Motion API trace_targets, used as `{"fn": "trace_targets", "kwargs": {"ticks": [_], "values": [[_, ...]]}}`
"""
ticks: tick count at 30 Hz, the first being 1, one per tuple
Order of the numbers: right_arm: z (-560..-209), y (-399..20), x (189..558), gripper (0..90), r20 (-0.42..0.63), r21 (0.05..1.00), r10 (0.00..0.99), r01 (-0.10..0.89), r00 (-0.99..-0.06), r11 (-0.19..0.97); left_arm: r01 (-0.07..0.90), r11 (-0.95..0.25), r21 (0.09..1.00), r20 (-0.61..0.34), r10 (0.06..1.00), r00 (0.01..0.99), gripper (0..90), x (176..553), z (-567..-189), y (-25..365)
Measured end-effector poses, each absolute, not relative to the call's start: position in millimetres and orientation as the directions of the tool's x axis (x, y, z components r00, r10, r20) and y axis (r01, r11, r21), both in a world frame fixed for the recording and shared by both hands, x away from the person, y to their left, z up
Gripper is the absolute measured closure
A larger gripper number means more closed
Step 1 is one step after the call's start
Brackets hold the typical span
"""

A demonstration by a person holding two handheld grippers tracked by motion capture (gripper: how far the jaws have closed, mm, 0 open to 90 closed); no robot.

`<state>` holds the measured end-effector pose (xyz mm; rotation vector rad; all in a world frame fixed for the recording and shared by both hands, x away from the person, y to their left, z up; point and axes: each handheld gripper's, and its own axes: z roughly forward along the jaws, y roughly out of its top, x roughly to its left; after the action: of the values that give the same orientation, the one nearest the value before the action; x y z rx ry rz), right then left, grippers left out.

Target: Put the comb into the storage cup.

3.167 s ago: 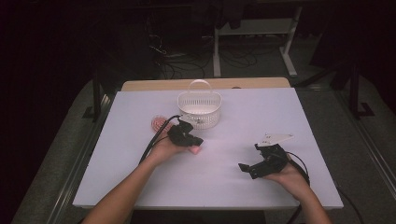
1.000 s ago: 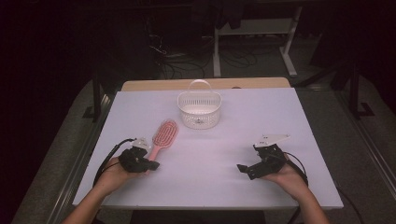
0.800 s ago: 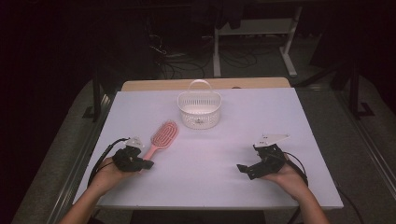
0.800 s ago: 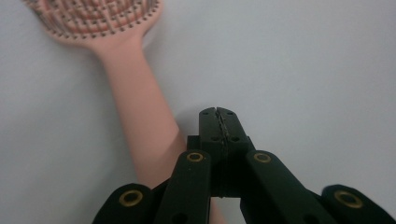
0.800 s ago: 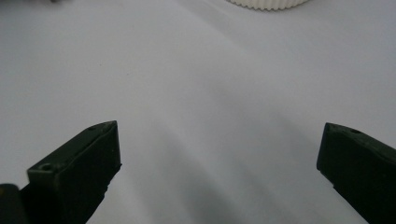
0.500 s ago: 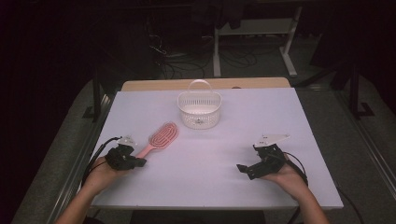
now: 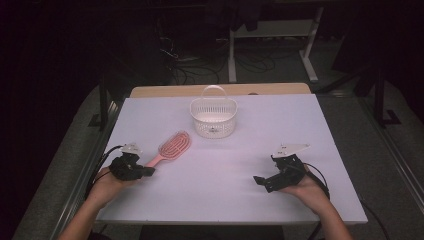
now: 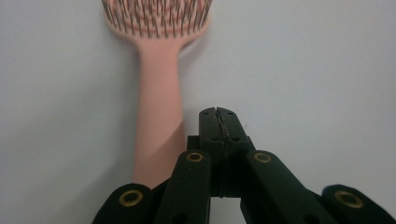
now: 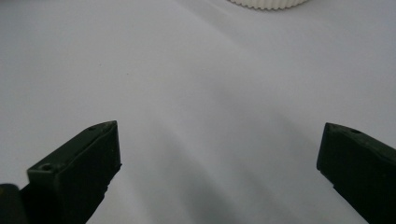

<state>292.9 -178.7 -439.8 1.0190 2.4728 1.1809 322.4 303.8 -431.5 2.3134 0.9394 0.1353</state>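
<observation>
Guessing nothing's started: left gripper (image 8: 218, 122) is sitting clenched beside the pink brush (image 8: 158, 93), right gripper (image 9: 219, 154) gaping, basket (image 7: 213, 118) waiting.

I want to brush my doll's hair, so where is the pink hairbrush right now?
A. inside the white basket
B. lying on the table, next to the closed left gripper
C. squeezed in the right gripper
B: the pink hairbrush lies flat on the table, its handle beside the shut left gripper, not between the jaws.
</observation>
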Motion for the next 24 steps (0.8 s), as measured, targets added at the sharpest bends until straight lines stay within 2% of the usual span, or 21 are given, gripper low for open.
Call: {"fn": "trace_targets", "kwargs": {"ticks": [2,6,13,21,24], "values": [[-439.8,-178.6,292.8,0.0,0.095,0.751,0.669,0.495,-0.737,0.438,0.585,-0.526,0.617,-0.152,0.65,0.745,89.8,323.0,-426.5,303.2],[-440.0,-178.0,292.9,0.0,0.094,0.753,0.667,0.491,-0.739,0.439,0.569,-0.479,0.668,-0.179,0.639,0.748,75.7,324.8,-416.8,297.3],[-440.1,-177.8,292.7,0.0,0.092,0.753,0.664,0.489,-0.742,0.441,0.498,-0.461,0.735,-0.168,0.587,0.792,45.8,326.6,-406.7,275.8],[-439.9,-178.8,292.7,0.0,0.096,0.759,0.664,0.487,-0.742,0.433,0.394,-0.465,0.793,-0.111,0.524,0.844,19.5,324.9,-402.3,253.9],[-439.6,-179.5,292.7,0.0,0.097,0.761,0.664,0.485,-0.742,0.431,0.381,-0.463,0.8,-0.108,0.513,0.851,12.8,324.3,-403.6,252.1]]}}
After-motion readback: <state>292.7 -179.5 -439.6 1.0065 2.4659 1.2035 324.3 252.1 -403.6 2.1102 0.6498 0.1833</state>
